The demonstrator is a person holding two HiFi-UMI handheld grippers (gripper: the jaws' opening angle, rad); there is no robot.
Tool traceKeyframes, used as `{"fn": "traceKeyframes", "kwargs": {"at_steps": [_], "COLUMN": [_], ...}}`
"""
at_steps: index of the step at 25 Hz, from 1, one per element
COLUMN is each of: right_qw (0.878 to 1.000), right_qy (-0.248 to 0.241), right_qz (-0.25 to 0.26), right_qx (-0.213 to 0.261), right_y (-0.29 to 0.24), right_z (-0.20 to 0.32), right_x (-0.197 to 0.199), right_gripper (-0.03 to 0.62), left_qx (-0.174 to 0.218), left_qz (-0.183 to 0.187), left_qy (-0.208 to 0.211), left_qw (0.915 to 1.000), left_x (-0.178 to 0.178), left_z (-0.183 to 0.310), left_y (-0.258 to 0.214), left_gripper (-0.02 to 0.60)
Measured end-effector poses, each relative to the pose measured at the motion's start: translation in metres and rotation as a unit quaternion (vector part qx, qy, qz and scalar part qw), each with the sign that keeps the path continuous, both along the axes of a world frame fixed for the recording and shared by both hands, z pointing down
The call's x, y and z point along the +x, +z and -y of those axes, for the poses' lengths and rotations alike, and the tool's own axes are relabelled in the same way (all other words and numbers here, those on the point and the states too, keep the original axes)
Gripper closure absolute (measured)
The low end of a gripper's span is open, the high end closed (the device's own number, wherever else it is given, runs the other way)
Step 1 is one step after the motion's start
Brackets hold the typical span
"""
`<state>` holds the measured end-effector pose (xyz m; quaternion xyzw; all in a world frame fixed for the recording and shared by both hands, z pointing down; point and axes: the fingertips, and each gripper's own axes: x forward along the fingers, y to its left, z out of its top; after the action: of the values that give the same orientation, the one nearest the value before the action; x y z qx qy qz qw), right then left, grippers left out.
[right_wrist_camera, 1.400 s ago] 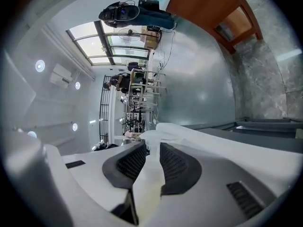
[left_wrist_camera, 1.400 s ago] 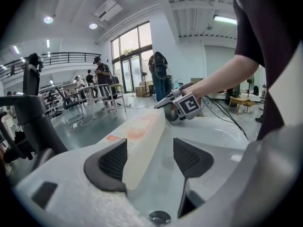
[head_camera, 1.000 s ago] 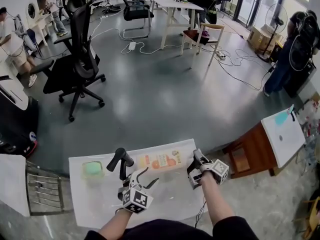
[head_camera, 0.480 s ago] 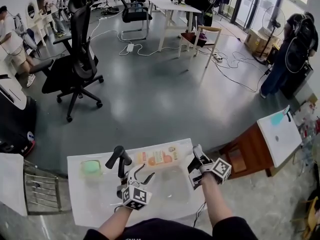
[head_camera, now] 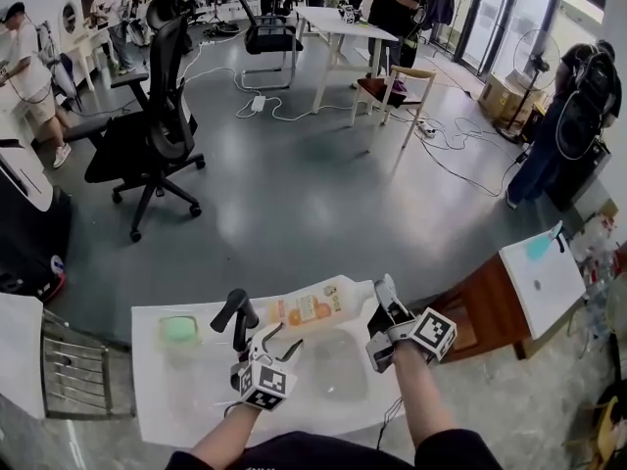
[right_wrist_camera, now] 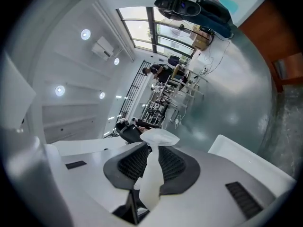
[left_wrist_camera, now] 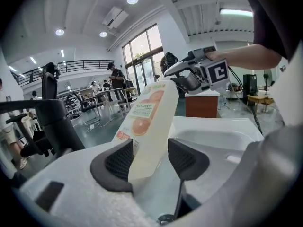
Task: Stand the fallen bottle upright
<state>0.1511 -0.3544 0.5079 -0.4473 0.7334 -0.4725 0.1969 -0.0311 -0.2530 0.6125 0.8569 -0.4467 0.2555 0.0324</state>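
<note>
Two claws pinching the tilted bottle [head_camera: 315, 307], right claw [head_camera: 380, 304] at neck, left claw [head_camera: 276, 342] at base.

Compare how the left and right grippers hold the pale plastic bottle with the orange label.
The left gripper clamps the wide bottom of the pale plastic bottle, jaws far apart; the right gripper pinches its narrow white top, jaws nearly together. The left holds the lower end, the right the higher. Both grip one tilted bottle.

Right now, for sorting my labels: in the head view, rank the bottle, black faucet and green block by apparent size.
1. bottle
2. black faucet and green block: too alike to rank.
</note>
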Motion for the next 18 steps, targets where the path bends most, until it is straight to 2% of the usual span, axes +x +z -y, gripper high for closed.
{"fn": "traceKeyframes", "kwargs": {"at_steps": [8, 11, 12, 15, 18], "right_qw": [0.997, 0.985, 0.983, 0.981, 0.972], "right_qy": [-0.038, -0.098, -0.107, -0.111, -0.132], "right_qz": [-0.058, -0.054, -0.055, -0.086, -0.128], "right_qx": [0.036, 0.128, 0.139, 0.132, 0.143], "right_y": [-0.036, -0.068, -0.073, -0.075, -0.081], "right_z": [-0.003, -0.001, -0.002, -0.005, -0.008], "right_x": [-0.021, -0.052, -0.059, -0.066, -0.074], "right_gripper": [0.517, 0.517, 0.517, 0.519, 0.520], "left_qx": [-0.010, -0.011, -0.011, -0.015, -0.019], "left_qz": [-0.034, -0.039, -0.043, -0.059, -0.072], "left_qy": [-0.013, -0.015, -0.016, -0.022, -0.031], "left_qw": [0.9993, 0.9991, 0.9989, 0.9979, 0.9968], "left_x": [0.002, -0.001, -0.003, -0.003, -0.001], "left_z": [0.004, 0.005, 0.005, 0.007, 0.007], "left_y": [-0.001, 0.001, 0.002, 0.004, 0.004], "left_gripper": [0.364, 0.367, 0.368, 0.371, 0.377]}}
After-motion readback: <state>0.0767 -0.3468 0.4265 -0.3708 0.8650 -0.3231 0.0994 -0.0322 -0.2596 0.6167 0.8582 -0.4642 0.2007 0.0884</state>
